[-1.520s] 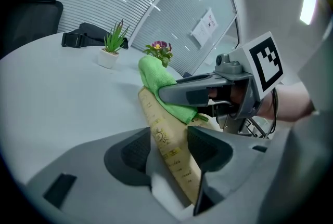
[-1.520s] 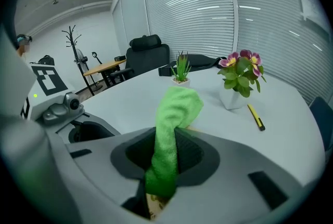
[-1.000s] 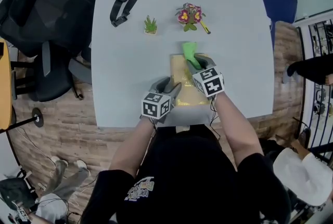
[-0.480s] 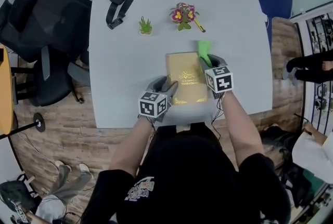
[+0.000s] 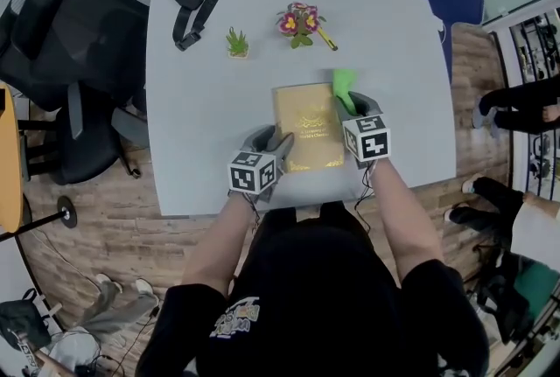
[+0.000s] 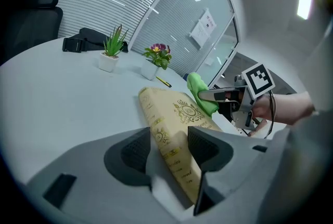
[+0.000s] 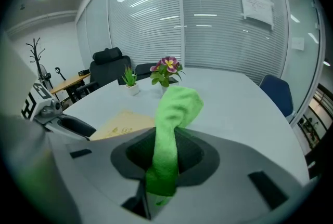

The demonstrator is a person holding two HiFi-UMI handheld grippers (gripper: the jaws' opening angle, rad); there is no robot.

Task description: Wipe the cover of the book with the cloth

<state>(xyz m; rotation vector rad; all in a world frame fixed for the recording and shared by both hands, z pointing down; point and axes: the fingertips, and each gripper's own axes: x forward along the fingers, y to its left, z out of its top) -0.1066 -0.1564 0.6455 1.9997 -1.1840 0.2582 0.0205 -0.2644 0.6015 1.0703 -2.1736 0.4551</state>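
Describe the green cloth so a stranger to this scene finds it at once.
On the pale grey table, a gold-covered book lies near the person's edge. At its far right corner the bright green cloth sticks up out of the right gripper, pinched in its jaws. It is the only limp green thing; the spiky potted plant and the flowering plant stand farther back.

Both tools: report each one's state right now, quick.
Left tool: closed on the spine edge of the gold book.
Right tool: closed, holding the green cloth.
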